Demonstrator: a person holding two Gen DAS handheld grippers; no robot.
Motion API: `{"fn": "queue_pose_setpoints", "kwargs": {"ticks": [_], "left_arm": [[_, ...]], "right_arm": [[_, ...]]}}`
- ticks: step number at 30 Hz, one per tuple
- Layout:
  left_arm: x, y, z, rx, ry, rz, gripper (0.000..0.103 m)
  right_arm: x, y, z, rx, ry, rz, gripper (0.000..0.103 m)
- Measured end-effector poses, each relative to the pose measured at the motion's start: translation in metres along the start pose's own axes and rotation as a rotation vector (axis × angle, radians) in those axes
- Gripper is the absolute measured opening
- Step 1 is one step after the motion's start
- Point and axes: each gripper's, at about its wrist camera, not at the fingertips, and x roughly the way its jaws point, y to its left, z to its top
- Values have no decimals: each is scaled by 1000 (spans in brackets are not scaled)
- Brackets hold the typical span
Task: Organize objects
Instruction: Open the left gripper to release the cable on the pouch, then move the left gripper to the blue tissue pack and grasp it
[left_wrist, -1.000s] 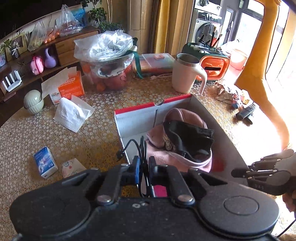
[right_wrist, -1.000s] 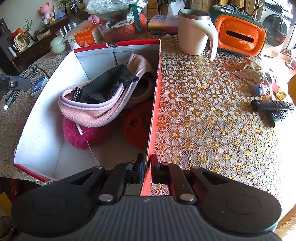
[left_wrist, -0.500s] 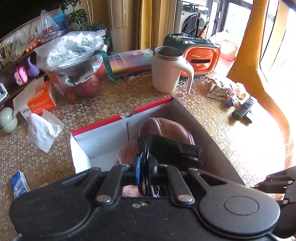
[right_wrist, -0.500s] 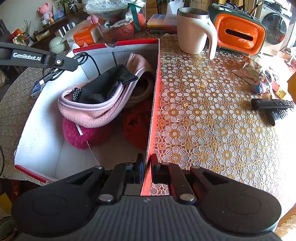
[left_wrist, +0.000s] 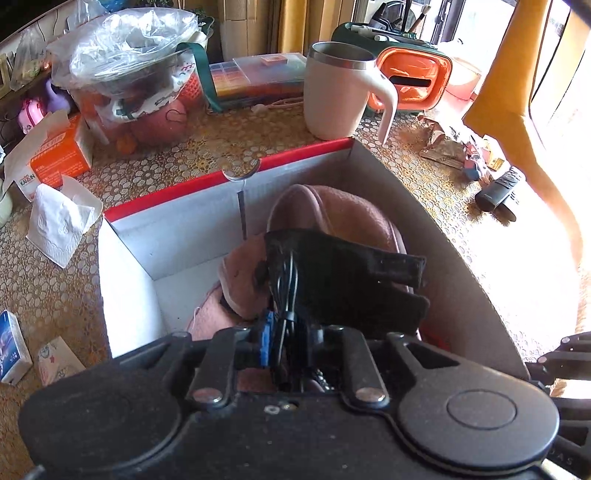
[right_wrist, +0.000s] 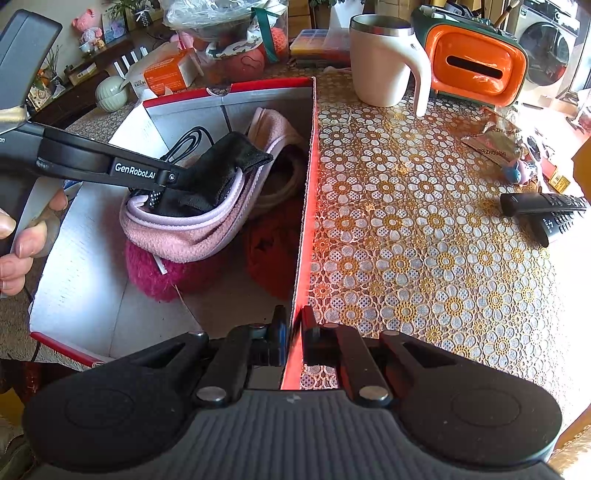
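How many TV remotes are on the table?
2. Both remotes lie together at the table's right side: one remote lies across the other remote, touching it. The left view shows the same pair, so none is likely hidden.

Bright daylight from the right blows out that side; fisheye bends edges, near parts blur

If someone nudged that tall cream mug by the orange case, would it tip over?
Probably not easily: the mug stands upright on a broad base. Its tall body and long side handle could make a high push risky. The lace tablecloth likely resists sliding.
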Motion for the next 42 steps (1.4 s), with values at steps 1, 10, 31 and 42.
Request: {"fn": "queue_pose_setpoints", "kwargs": {"ticks": [1, 10, 31, 42], "left_arm": [[-1, 1, -1, -1, -2, 0, 21], [-22, 5, -11, 2, -39, -11, 46], [-128, 112, -44, -128, -216, 128, 100], [-96, 197, -54, -261, -172, 320, 102]], "right_arm": [[0, 0, 0, 1, 0, -1, 7], [1, 2, 1, 2, 5, -12, 6], [2, 4, 3, 8, 15, -21, 6], [2, 4, 4, 18, 26, -19, 6]]}}
